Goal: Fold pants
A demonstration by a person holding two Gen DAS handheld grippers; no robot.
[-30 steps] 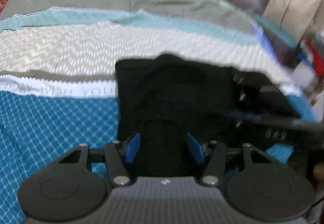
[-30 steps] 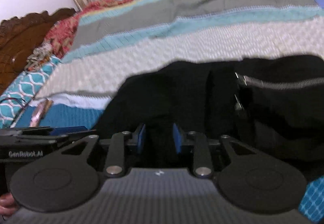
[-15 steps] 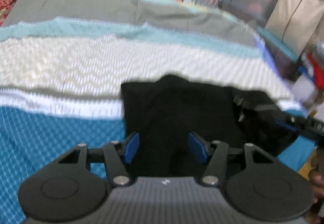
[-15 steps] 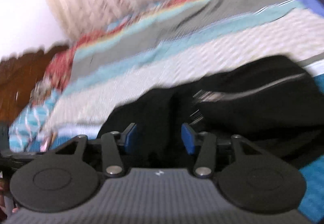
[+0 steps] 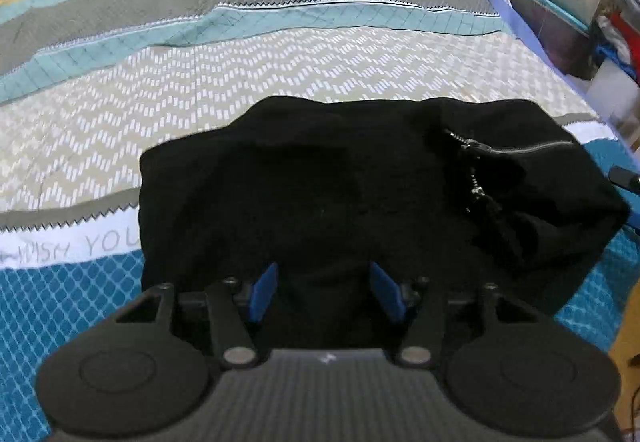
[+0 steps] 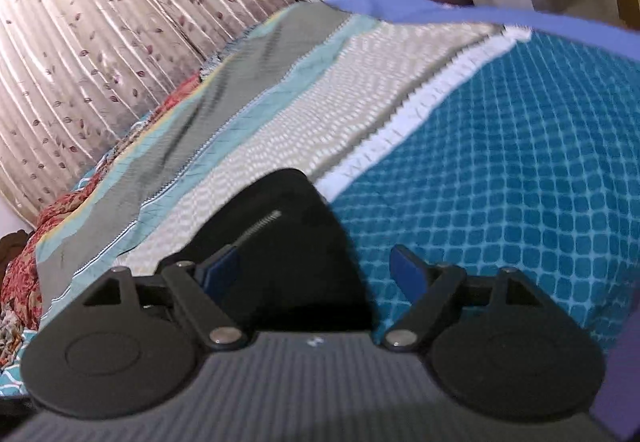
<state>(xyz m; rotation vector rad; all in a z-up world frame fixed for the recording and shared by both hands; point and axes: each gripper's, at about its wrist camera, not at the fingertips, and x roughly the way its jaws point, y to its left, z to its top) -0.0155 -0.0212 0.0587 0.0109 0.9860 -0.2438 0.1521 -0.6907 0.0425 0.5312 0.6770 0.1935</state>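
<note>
One pair of black pants [image 5: 340,194], folded into a compact bundle, lying on the striped bedspread [image 5: 280,74] of the bed, across the beige zigzag band, the white lettered band and the blue diamond band. On the bundle toward 2 o'clock, a metal zipper [image 5: 516,149] running across a fold, with a short branch hanging down. Left tool [image 5: 325,292] low at 6 o'clock in the left wrist view, blue pads [image 5: 264,292] spread apart, dark cloth showing between them but not pinched. Right tool [image 6: 316,274] tilted, pads also spread wide; one corner of the pants [image 6: 296,242] with a bit of zipper between them, on the 9 o'clock side, not gripped. Blue diamond fabric at 3 o'clock, a pleated flowered curtain [image 6: 100,42] at 10 o'clock behind the bed.
</note>
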